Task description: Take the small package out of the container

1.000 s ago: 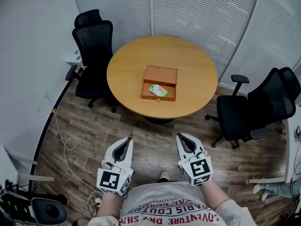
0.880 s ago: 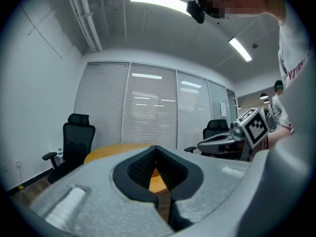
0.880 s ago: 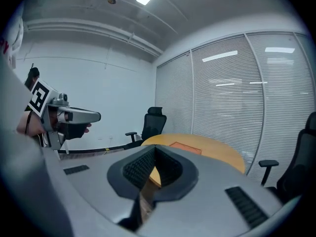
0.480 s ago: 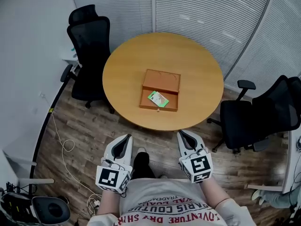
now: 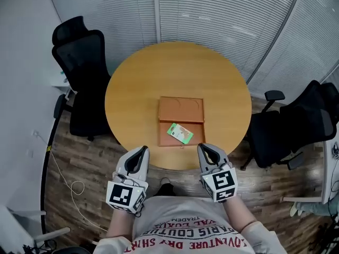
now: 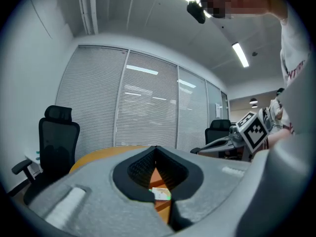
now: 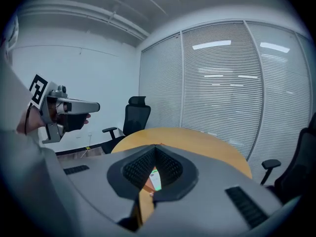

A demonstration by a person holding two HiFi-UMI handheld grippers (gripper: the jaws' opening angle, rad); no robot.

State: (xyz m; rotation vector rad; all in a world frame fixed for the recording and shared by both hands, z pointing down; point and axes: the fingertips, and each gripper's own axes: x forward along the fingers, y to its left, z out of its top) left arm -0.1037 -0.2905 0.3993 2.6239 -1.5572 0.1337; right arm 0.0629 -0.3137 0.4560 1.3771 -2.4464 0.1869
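A round table with a light orange-brown wooden top stands mid-room on a dark wood-plank floor; a black high-backed office chair with armrests sits just beside the table's left edge; a second black office chair sits near its right edge; pale grey horizontal blinds cover the curved wall behind; a thin white cable loops over the floor at the left, near a plain white wall; a long ceiling strip light glows overhead.

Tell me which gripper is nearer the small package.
Right. The right gripper is on the person's side of the small package, slightly right; the left gripper is farther off, to its left.
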